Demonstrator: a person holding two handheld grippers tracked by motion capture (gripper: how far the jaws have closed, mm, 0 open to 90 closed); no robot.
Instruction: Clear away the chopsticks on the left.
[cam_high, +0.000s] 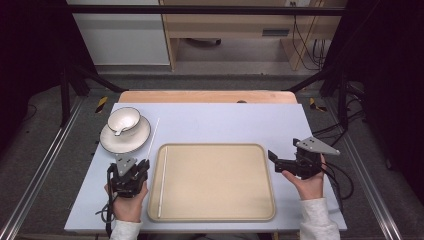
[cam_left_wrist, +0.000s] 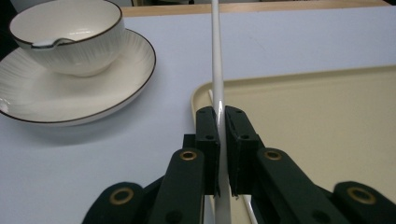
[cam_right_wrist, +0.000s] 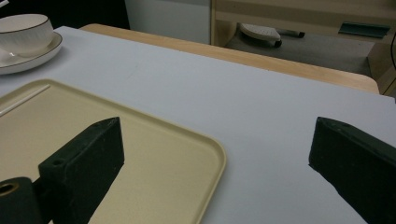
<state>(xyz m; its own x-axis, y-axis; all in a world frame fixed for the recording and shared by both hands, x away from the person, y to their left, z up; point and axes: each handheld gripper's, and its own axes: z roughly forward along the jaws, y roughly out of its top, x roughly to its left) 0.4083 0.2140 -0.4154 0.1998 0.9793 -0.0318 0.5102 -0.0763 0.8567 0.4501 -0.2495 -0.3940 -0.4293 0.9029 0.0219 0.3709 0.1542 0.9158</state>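
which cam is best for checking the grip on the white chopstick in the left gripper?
Left gripper view: the held chopstick stands clamped between the left gripper's jaws, close up. High view shows it as a thin line beyond that gripper. The right gripper view shows the other chopstick on the tray.

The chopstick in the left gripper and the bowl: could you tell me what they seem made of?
Chopstick: probably smooth white plastic or melamine, with a glossy highlight. Bowl: likely glazed ceramic, shiny white with a thin dark rim line.
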